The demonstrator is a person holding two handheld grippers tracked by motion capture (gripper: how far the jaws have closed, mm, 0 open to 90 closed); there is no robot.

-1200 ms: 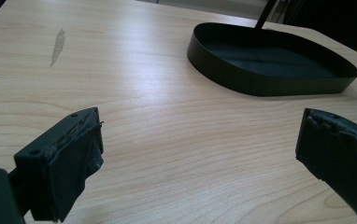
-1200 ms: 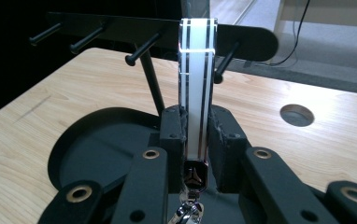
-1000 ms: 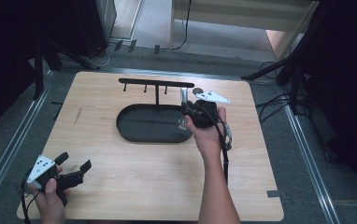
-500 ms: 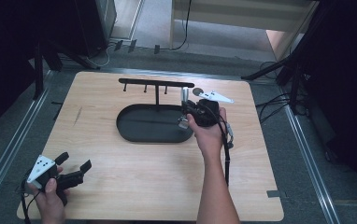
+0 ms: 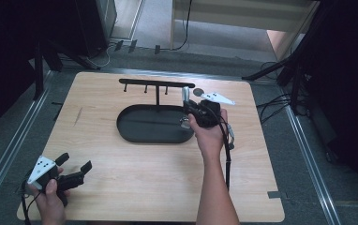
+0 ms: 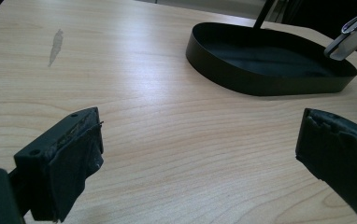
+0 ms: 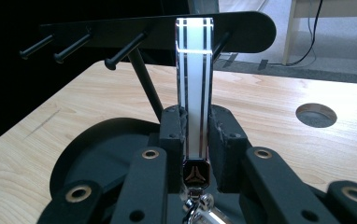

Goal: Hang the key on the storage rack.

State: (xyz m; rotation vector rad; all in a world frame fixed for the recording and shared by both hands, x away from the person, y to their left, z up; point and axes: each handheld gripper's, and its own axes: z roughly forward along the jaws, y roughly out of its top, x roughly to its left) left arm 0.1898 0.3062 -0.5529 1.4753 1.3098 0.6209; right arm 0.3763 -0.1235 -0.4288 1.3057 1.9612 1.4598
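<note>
While clamped in the right hand-held gripper (image 5: 192, 108), held a silver keychain strap (image 7: 194, 88) upright before the rack's pegs (image 7: 125, 50), above the black tray (image 5: 135, 131). Needed steady aim. Left hand-held gripper (image 5: 71, 168) rested apart on counter (image 5: 158, 173).

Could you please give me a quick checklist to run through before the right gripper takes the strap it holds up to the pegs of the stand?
1. Grip: right gripper is shut on the striped strap, which stands upright between the jaws: ok.
2. Metal clasp hangs free below the gripper, above the tray's rim: ok.
3. Pegs on the crossbar carry nothing: ok.
4. Whether the strap's top end has a loop for a peg: cannot tell.
5. Left gripper is open, at the table's near left corner, away from the stand: ok.
6. Black oval tray holds nothing that I can see: ok.
</note>
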